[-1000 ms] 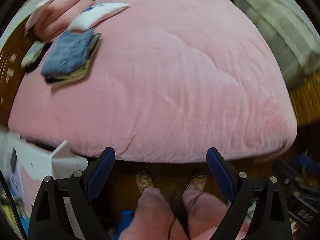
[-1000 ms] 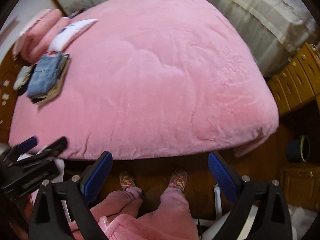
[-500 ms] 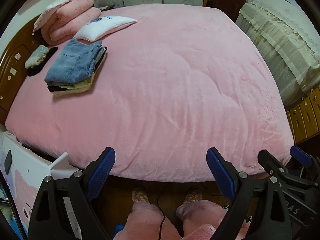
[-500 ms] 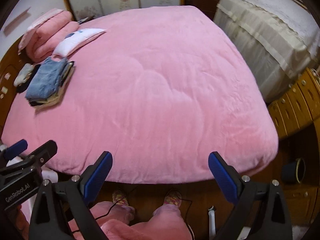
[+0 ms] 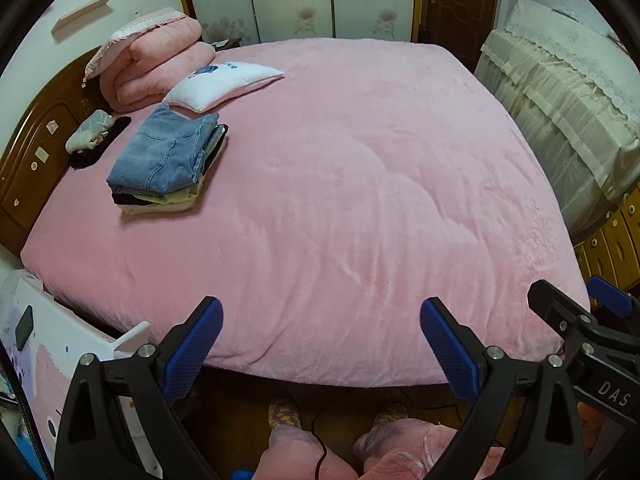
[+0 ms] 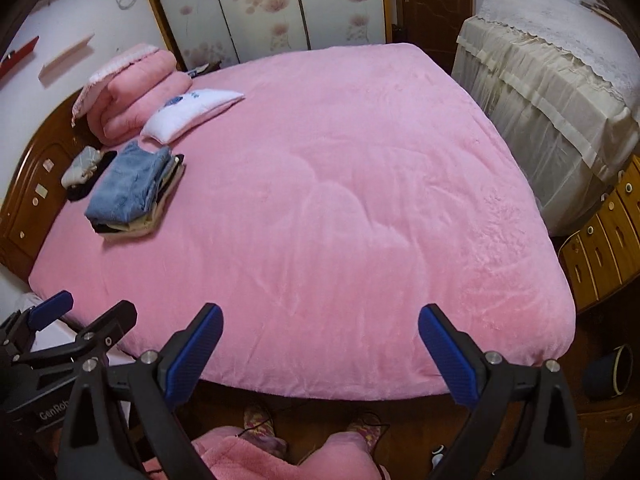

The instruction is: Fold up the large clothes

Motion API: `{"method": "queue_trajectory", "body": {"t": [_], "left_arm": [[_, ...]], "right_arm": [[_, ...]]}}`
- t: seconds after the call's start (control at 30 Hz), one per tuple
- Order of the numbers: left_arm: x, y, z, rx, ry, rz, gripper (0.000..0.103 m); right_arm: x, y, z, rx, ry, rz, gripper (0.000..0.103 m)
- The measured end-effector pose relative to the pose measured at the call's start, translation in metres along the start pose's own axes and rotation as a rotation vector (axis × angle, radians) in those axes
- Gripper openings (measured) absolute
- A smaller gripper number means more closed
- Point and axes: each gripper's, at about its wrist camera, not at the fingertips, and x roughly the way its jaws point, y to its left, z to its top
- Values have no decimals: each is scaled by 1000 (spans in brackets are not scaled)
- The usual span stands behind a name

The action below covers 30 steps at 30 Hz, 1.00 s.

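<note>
A stack of folded clothes with blue jeans on top [image 5: 166,158] lies at the far left of a pink bed [image 5: 360,200]; it also shows in the right wrist view [image 6: 132,188]. My left gripper [image 5: 320,344] is open and empty, held above the bed's near edge. My right gripper [image 6: 320,346] is open and empty, beside it on the right. The right gripper shows at the left wrist view's right edge [image 5: 580,316], and the left gripper at the right wrist view's left edge [image 6: 60,328]. No unfolded garment is in view.
A white pillow [image 5: 224,84] and a folded pink quilt [image 5: 152,64] lie near the wooden headboard [image 5: 36,152]. Small grey and black items [image 5: 92,136] lie beside the stack. A cloth-covered cabinet [image 5: 560,92] and wooden drawers [image 6: 600,248] stand right. My feet [image 5: 332,416] stand on the floor below.
Both grippers have tilted up and risen, so the views now take in the whole bed and the far wall. Both stay open and empty.
</note>
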Motion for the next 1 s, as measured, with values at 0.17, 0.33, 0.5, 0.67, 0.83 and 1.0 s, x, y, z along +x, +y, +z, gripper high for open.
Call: {"method": "queue_trajectory", "body": {"t": [0.17,0.33,0.5,0.67,0.83,1.0], "left_arm": [[-6,-1,2,-22,-15,-8,102],[-6,1,1,-40,-6,-7,102],[-3,4,-1,-60,14,-14,102],[-2,2,-3,-68,27,-18,102],[-1,-1,-1,-53,35,-17,102],[-2,-3,-1,-47,34,-13,102]], "right_arm": [[-6,3,3,-23,-17,-18,103],[-10,9,3,-55,-18,-27,103],[-9,13,1,-71,4,-30,103],[-8,17,0,-81,22,-38,103],[-5,15,-1,-66,42,-48,103],[-5,14,-1,-58,46,-57,103]]}}
